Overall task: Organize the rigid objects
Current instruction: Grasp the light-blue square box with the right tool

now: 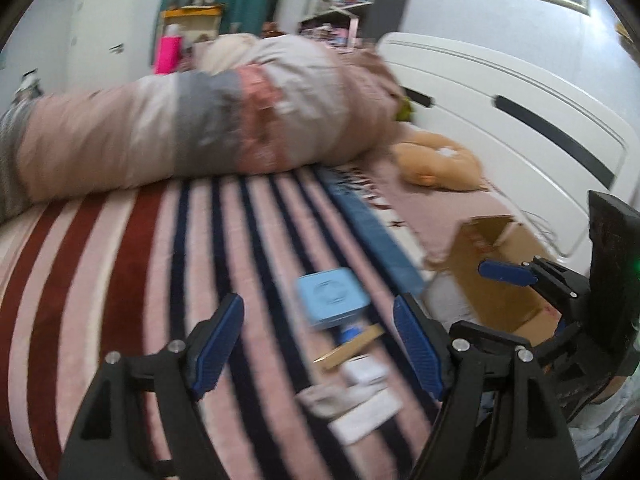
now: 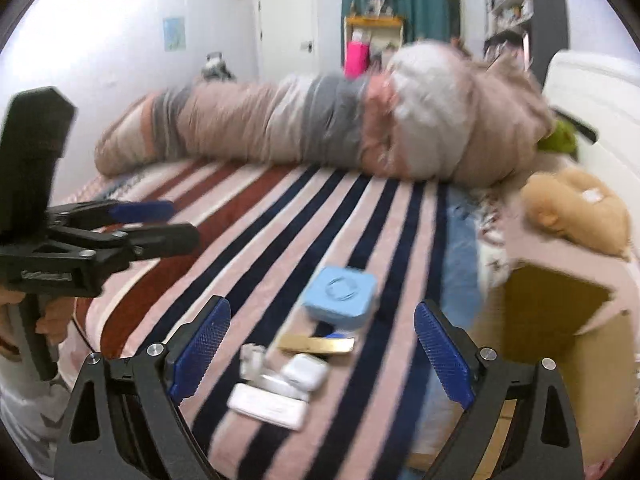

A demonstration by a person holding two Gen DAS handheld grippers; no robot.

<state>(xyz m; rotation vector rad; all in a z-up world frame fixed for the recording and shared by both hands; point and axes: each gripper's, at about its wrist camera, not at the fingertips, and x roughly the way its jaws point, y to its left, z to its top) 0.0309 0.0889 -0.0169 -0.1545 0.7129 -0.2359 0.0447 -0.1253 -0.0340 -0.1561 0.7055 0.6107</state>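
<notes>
Both sets of fingers empty, lining up the first pick on the bed.

My right gripper [image 2: 322,352] and left gripper [image 1: 318,346] gape wide; the blue box [image 2: 341,295] lies just ahead between my fingers, cardboard box [image 2: 560,320] right. Next: descend, close.

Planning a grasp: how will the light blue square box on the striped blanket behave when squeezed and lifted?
The blue box looks rigid, so it probably won't deform. Its flat, low shape suggests no rolling. Rounded, smooth edges might slip; the soft blanket underneath may let it sink when pushed.

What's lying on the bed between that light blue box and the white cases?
A flat gold bar lies between the light blue box and the white cases, clearest in the right wrist view.
</notes>
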